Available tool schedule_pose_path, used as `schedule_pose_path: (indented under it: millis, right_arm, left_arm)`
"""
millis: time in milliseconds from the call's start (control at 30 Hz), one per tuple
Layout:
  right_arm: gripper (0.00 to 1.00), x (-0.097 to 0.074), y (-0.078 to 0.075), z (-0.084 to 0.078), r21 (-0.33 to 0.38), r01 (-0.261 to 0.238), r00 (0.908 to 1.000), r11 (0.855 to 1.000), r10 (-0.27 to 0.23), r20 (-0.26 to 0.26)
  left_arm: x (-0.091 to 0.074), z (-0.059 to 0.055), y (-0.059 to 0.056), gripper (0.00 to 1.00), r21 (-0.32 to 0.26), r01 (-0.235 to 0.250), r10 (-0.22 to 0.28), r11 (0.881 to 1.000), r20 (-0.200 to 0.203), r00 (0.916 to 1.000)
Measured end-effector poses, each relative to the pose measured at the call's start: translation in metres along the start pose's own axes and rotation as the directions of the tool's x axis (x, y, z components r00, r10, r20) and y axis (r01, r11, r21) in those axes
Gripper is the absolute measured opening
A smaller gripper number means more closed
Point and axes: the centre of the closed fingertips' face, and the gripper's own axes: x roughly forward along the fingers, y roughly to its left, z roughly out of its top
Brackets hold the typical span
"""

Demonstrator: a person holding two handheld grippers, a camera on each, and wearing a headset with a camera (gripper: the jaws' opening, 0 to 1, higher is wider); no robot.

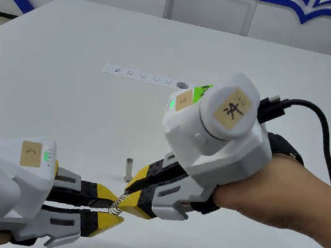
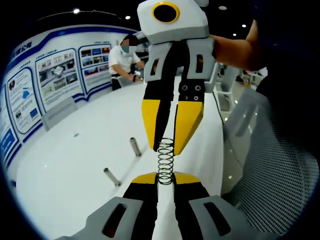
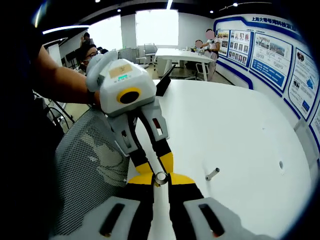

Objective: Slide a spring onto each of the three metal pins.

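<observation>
1. Currently the spring (image 2: 165,161) is held in the air above the table (image 1: 68,89), bridging the tips of both grippers.
2. Left gripper (image 2: 160,179): jaws pressed together on the spring's near end.
3. Right gripper (image 3: 161,180): jaws pinching the other end. In the right gripper view the coil is seen end-on as a ring between the yellow tips.
4. The spring's long axis runs tip to tip, in line with the left gripper's jaws, pointing straight into the right gripper.
5. Two pins (image 2: 135,146) stand upright on the table beyond the spring, apart from each other and not touching it.
</observation>
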Motion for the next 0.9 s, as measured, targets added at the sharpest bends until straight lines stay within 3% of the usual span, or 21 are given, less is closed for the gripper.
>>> schedule_pose_path:
  millis: [300,400,900]
  right_arm:
    - [0.11,0.0,0.0,0.014,-0.001,0.008,0.9986,1.0,-0.008,0.052]
    - [0.11,0.0,0.001,0.017,-0.006,0.011,0.9978,1.0,-0.01,0.065]
    - [0.12,0.002,-0.001,0.016,-0.052,0.029,0.9975,0.998,-0.026,0.065]
  left_arm:
    - [0.0,0.011,-0.001,0.11,-0.018,0.001,0.0,1.0,0.03,0.9996]
    - [0.0,0.014,-0.001,0.11,-0.048,0.004,-0.002,0.999,0.047,0.9989]
    - [-0.002,0.01,0.001,0.1,-0.103,0.001,0.003,0.995,0.038,0.9993]
